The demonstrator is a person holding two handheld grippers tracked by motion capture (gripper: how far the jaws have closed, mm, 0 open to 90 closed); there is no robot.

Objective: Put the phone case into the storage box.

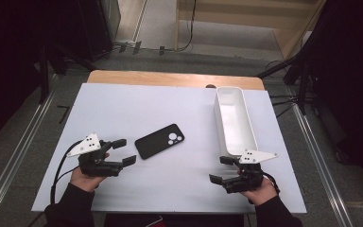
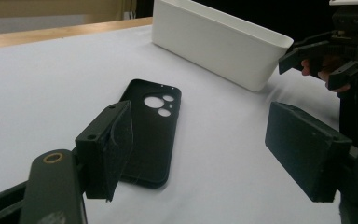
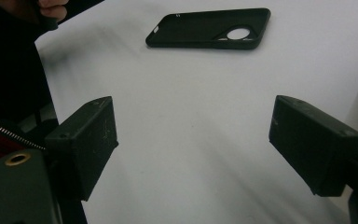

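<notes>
Black phone case (image 1: 159, 141) flat mid-table (image 1: 123, 99), just right of left gripper (image 1: 125, 151); jaws apart, nothing between. Right gripper (image 1: 221, 169) near front right corner, jaws apart, empty, well apart from case. White bin (image 1: 236, 120) along right edge.

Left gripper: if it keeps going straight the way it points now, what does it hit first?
Most likely the phone case. The left gripper is open and aimed right at the case's near end, which lies flat on the table. The white bin sits farther back.
</notes>
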